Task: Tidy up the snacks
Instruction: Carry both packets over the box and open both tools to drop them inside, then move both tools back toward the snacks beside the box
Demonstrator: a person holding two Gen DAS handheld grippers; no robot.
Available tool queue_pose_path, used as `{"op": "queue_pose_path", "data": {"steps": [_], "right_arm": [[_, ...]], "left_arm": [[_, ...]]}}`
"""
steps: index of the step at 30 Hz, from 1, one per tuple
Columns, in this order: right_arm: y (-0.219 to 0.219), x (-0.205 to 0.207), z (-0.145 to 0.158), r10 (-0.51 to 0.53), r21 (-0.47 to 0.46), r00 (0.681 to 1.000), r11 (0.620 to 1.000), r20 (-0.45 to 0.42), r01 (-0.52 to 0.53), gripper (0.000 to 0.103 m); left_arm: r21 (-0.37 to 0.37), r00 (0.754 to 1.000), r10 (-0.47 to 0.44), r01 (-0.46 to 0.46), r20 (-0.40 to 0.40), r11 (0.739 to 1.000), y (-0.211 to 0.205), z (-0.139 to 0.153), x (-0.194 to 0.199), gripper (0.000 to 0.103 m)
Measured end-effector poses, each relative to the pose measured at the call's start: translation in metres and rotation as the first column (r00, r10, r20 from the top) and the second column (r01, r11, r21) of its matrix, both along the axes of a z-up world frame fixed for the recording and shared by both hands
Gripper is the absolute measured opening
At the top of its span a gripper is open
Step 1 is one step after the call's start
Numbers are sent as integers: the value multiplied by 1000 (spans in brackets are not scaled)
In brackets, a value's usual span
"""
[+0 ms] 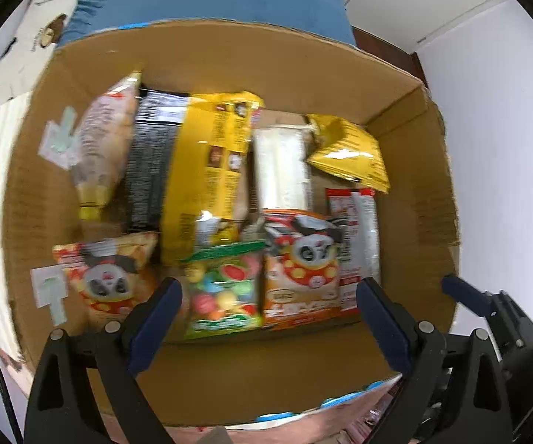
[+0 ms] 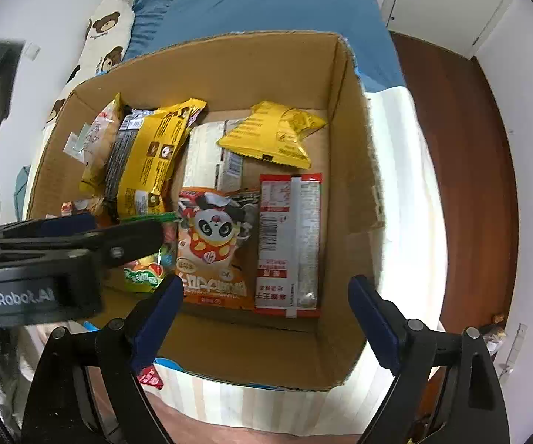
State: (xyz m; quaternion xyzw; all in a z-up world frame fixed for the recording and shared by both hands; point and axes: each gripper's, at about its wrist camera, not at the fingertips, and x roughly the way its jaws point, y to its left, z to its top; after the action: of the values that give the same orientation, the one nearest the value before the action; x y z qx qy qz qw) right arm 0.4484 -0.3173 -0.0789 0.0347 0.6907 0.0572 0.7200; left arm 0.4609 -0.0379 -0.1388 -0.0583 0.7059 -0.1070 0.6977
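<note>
Both tongs are spread wide and hold nothing: your left tongs hang just above the near row in the cardboard box, and your right tongs sit over the box's near edge.

Progress, as I judge it: mostly done. Box sits on the bed, w/ a blue pillow behind it, and the snacks lie in rough rows inside:
- back row: pale bag, black pack, big yellow bag, white pack, small yellow pouch
- front row: panda pack at left, candy bag, orange panda pack, red-white pack

Left to do: prob. just tidying. The small yellow pouch lies skewed vs. the rest, and the big yellow bag leans over its neighbours. A red packet peeks out beside the box's near wall; can't tell if it belongs.

Candy bag is your nearest item: long axis runs near-to-far, green header strip at the far end, lying flat, touching the orange panda pack on its right.
</note>
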Motion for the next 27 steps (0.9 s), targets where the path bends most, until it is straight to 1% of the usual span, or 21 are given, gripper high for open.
{"op": "queue_pose_path", "data": {"steps": [2, 7, 9, 12, 15, 19, 22, 26, 27], "right_arm": [[-1, -3, 2, -5, 1, 1000, 1000, 8, 5, 93], [2, -12, 8, -2, -18, 999, 1000, 34, 2, 93], [2, -15, 13, -6, -16, 999, 1000, 54, 7, 93], [5, -20, 27, -3, -30, 995, 1000, 101, 6, 93], [9, -28, 43, 8, -38, 988, 999, 154, -2, 93], [17, -42, 62, 25, -50, 976, 999, 218, -14, 93], [21, -55, 78, 31, -67, 961, 998, 274, -14, 93], [22, -74, 96, 22, -56, 947, 998, 319, -5, 93], [22, -79, 101, 19, -52, 943, 999, 333, -2, 93]], "left_arm": [[32, 1000, 0, -1, 25, 999, 6, 3, -2, 96], [74, 997, 8, -14, 80, 997, 20, 10, -9, 96], [96, 994, 3, -13, 105, 995, 24, 14, -13, 96], [122, 986, -1, -19, 164, 992, 31, 26, -24, 96], [140, 971, 1, -35, 238, 989, 37, 42, -38, 96], [163, 942, -11, -47, 336, 986, 41, 65, -63, 96], [169, 923, -12, -58, 384, 984, 46, 79, -79, 96], [171, 895, -11, -73, 445, 982, 48, 95, -102, 96], [171, 885, -10, -79, 465, 982, 49, 101, -110, 96]]}}
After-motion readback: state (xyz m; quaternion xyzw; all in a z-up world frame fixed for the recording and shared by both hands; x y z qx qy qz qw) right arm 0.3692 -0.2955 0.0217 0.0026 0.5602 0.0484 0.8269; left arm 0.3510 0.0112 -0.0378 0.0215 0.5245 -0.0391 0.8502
